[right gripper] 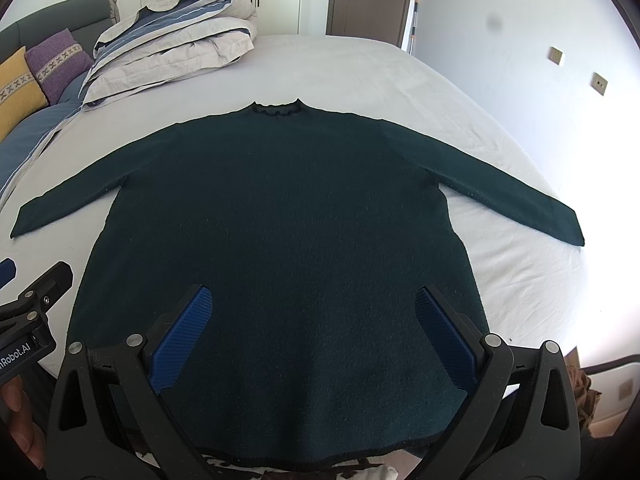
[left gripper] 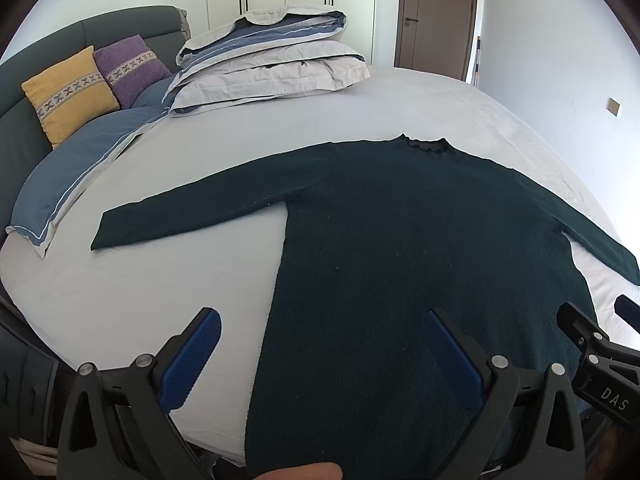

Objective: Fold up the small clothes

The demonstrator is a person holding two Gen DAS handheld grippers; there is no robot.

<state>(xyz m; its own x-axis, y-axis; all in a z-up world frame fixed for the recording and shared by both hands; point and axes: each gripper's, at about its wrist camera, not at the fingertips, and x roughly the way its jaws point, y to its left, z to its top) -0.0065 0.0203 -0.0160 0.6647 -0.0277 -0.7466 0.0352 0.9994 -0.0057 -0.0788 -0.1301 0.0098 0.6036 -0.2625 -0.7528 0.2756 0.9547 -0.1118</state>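
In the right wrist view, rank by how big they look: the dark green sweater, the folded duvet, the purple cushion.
1. dark green sweater, though it lies nearest the camera
2. folded duvet
3. purple cushion, partly hidden

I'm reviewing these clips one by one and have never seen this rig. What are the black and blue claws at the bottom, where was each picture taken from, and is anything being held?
The claws are handheld two-finger grippers, one per hand, each with a fisheye camera looking along its fingers. One picture comes from the left gripper, the other from the right gripper. Both are open and hold nothing. They hover near the hem of a dark green sweater, spread flat on a bed with its sleeves out. Toward the headboard lie a folded duvet, a yellow cushion and a purple cushion.
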